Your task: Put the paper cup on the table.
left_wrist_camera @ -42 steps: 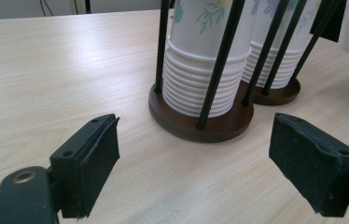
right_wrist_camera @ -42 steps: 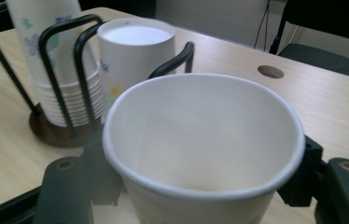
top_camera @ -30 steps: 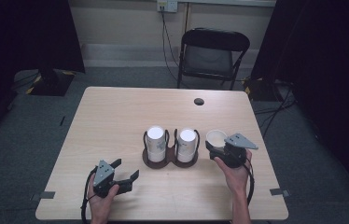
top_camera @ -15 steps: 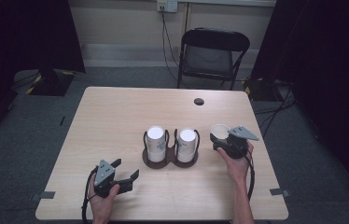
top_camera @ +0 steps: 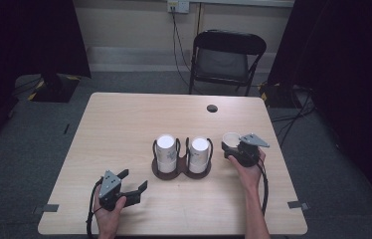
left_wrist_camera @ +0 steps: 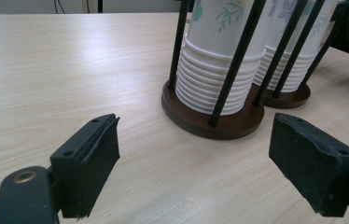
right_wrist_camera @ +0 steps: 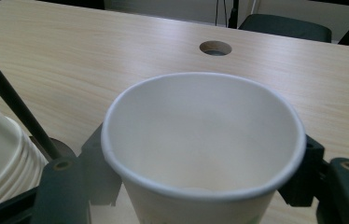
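Note:
An upright, empty white paper cup [top_camera: 231, 138] [right_wrist_camera: 200, 140] sits between the jaws of my right gripper [top_camera: 231, 145] [right_wrist_camera: 199, 179], which is shut on it just right of the cup holder. The dark wooden holder [top_camera: 160, 172] [left_wrist_camera: 219, 125] has black rods and carries two stacks of paper cups: a left stack [top_camera: 166, 149] [left_wrist_camera: 219, 56] and a right stack [top_camera: 199, 152] [left_wrist_camera: 290, 51]. My left gripper [top_camera: 135, 180] [left_wrist_camera: 196, 154] is open near the table's front left, pointing at the holder with nothing between its pads.
The light wood table [top_camera: 124, 124] has a round cable hole [top_camera: 212, 108] [right_wrist_camera: 215, 48] at the far right. A black chair [top_camera: 226, 59] stands behind the table. Bare tabletop lies left of and beyond the holder.
My right gripper has carried the cup a little farther from the person, staying beside the holder. The left gripper has not moved.

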`<act>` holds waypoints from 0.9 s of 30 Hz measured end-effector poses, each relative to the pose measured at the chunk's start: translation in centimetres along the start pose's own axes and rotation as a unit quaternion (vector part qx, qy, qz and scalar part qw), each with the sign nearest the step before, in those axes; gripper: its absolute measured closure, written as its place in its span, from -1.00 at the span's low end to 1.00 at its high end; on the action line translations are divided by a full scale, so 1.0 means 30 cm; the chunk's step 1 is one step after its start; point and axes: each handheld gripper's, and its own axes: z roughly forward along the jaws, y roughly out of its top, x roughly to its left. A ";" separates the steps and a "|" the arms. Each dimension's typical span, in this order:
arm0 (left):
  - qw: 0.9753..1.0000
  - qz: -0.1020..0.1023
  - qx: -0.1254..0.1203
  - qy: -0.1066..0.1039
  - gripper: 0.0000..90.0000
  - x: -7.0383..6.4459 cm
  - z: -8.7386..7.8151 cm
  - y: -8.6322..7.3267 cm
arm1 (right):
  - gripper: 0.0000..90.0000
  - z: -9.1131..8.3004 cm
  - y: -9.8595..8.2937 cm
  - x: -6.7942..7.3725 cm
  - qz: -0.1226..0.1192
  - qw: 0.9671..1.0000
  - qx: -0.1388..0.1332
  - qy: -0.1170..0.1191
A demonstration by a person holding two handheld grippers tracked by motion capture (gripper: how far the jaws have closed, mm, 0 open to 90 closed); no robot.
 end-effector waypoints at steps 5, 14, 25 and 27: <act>1.000 0.000 -0.003 -0.002 -0.65 0.000 -0.001 -0.001 | -0.34 0.023 -0.006 0.009 0.001 1.000 -0.003 0.005; 1.000 -0.005 -0.004 0.002 -0.65 0.000 -0.001 -0.001 | -0.36 0.032 -0.027 0.012 0.003 1.000 0.006 0.007; 1.000 -0.008 -0.011 0.003 -0.64 0.002 -0.003 -0.002 | -0.37 0.028 -0.034 0.012 0.002 1.000 0.024 0.007; 1.000 -0.003 -0.010 0.002 -0.64 0.001 -0.003 -0.001 | -0.38 0.027 -0.032 0.017 -0.001 1.000 0.026 0.009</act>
